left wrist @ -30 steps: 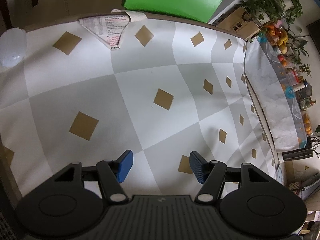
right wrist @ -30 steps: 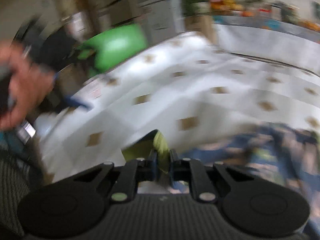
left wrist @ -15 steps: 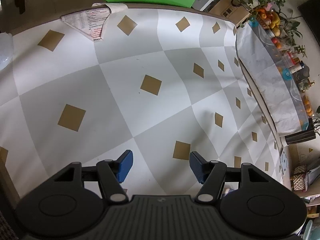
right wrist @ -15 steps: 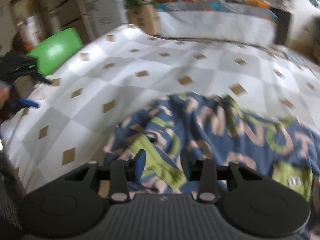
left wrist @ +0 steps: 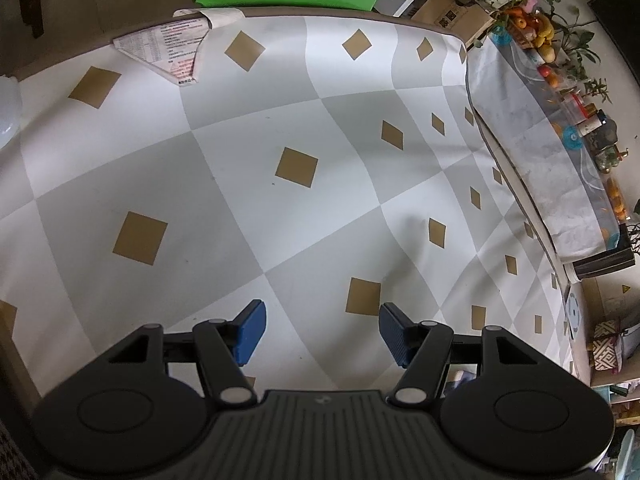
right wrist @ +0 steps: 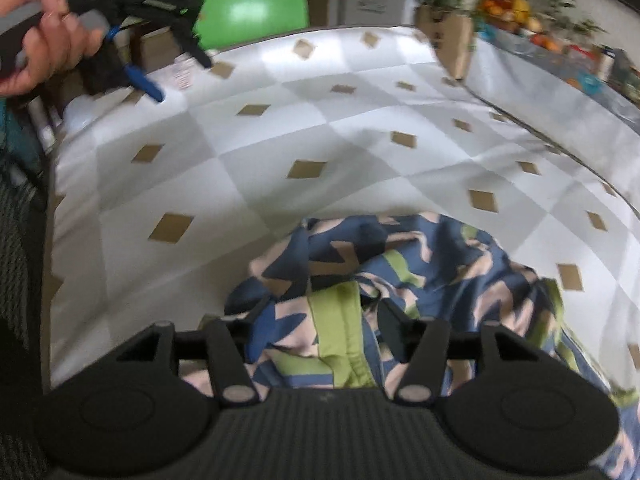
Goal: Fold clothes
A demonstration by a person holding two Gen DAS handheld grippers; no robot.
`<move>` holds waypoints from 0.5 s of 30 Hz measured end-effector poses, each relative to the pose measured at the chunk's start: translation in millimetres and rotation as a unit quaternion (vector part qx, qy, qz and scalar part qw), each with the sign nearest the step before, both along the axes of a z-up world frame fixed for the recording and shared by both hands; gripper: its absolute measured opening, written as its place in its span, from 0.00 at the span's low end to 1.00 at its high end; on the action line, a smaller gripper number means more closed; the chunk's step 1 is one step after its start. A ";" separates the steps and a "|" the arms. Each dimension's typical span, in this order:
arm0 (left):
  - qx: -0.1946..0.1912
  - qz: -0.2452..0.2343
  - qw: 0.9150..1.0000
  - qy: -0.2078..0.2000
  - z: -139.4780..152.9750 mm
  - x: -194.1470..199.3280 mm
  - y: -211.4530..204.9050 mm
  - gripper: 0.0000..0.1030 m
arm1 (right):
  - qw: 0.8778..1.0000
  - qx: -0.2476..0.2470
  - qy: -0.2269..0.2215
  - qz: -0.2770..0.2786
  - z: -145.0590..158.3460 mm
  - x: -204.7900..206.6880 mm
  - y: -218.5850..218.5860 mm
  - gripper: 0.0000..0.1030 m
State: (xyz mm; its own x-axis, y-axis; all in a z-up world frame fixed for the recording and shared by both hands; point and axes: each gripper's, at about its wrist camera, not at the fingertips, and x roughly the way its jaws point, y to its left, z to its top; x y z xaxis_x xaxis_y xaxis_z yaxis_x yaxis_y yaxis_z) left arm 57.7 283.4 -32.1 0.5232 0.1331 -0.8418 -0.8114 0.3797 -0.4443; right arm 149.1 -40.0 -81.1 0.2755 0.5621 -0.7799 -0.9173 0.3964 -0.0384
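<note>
Left wrist view: left gripper (left wrist: 320,334) jaws open, empty over the checked tablecloth (left wrist: 240,208), likely waiting. Right wrist view: right gripper (right wrist: 320,334) jaws just opening, green band between them unpinched, patterned garment (right wrist: 400,272) crumpled on the cloth, apparently dropped for folding

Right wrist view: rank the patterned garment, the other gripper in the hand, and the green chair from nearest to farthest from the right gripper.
1. Patterned garment: crumpled on the table directly under the right gripper, green band between its open jaws.
2. Left gripper: upper left, above the table's left edge.
3. Green chair: beyond the table's far edge.
</note>
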 end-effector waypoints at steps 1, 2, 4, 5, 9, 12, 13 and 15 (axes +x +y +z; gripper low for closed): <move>0.001 -0.002 1.000 0.000 -0.1 0.7 -0.7 0.59 | 1.000 0.000 -0.001 0.012 0.0 2.5 0.6 0.53; 0.001 -0.003 1.000 0.001 -0.2 1.5 -1.2 0.59 | 1.000 0.002 -0.001 0.024 0.3 5.0 1.1 0.53; 0.000 -0.005 1.000 0.002 -0.5 3.2 -2.4 0.59 | 0.999 0.001 0.002 0.053 1.8 10.3 4.0 0.55; 0.000 -0.007 1.000 0.002 -0.6 4.1 -3.3 0.59 | 0.997 -0.004 0.003 0.071 3.2 12.9 7.1 0.55; 0.003 -0.012 1.000 0.003 -0.2 8.0 -6.3 0.59 | 0.992 -0.024 0.007 0.125 7.3 18.2 16.3 0.56; 0.009 -0.014 1.000 0.006 0.7 11.2 -8.8 0.59 | 0.986 -0.044 0.011 0.163 6.7 17.3 21.6 0.57; 0.009 -0.016 1.000 0.007 0.6 12.5 -9.9 0.59 | 0.983 -0.053 0.006 0.175 6.1 15.4 22.9 0.57; 0.010 -0.020 1.000 0.008 0.5 15.1 -12.4 0.59 | 0.980 -0.061 -0.002 0.191 4.7 13.8 25.1 0.58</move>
State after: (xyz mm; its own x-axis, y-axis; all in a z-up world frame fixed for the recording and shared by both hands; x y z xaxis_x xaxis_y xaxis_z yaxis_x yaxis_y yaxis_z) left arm 72.8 271.0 -31.6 0.5157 0.1290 -0.8470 -0.8019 0.4207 -0.4242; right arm 162.9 -14.9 -76.4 0.0669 0.5269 -0.8473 -0.9975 0.0158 -0.0690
